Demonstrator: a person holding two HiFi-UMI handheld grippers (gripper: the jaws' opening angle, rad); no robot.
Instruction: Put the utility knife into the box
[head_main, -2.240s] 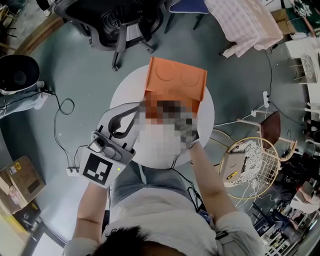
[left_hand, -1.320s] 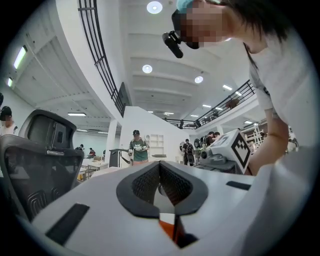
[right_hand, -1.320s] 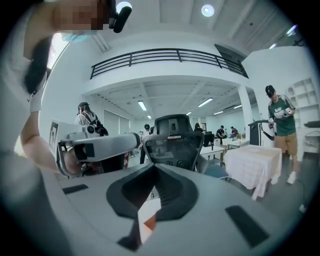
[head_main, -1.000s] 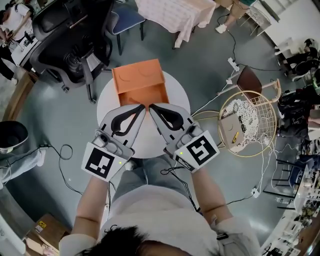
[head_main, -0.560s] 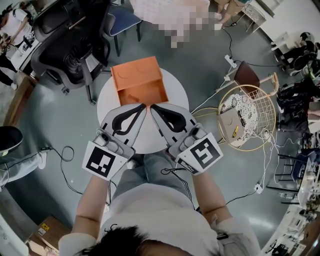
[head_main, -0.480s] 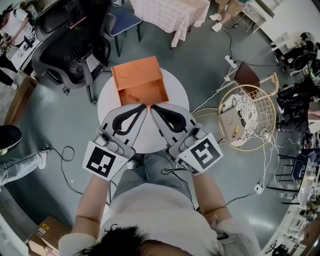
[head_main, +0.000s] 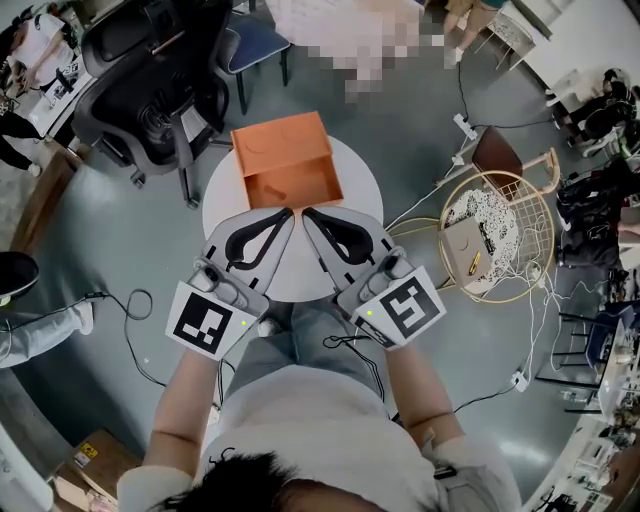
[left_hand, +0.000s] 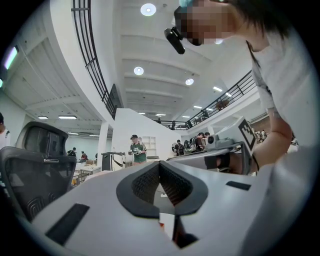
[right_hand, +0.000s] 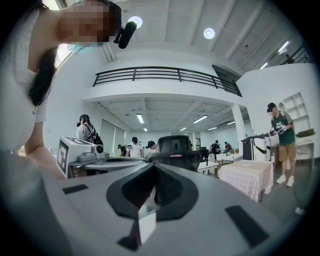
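An orange box (head_main: 293, 186) stands open on the round white table (head_main: 362, 203), with its lid (head_main: 280, 140) laid back on the far side. I cannot make out a utility knife; the inside of the box shows only a faint mark. My left gripper (head_main: 287, 213) and right gripper (head_main: 307, 213) lie side by side over the table's near half. Their tips almost touch each other just short of the box's front wall. Both are shut with nothing between the jaws, as the left gripper view (left_hand: 160, 165) and the right gripper view (right_hand: 152, 167) show.
A black office chair (head_main: 150, 90) stands to the left of the table, and a round wire basket (head_main: 495, 240) holding a small box and a yellow object (head_main: 473, 262) to the right. Cables run across the grey floor. Other people stand at the far edges.
About two seconds ago the right arm reached to the box while the left gripper hung back. For the last second both shut grippers have stayed side by side; only the view shifted slightly.
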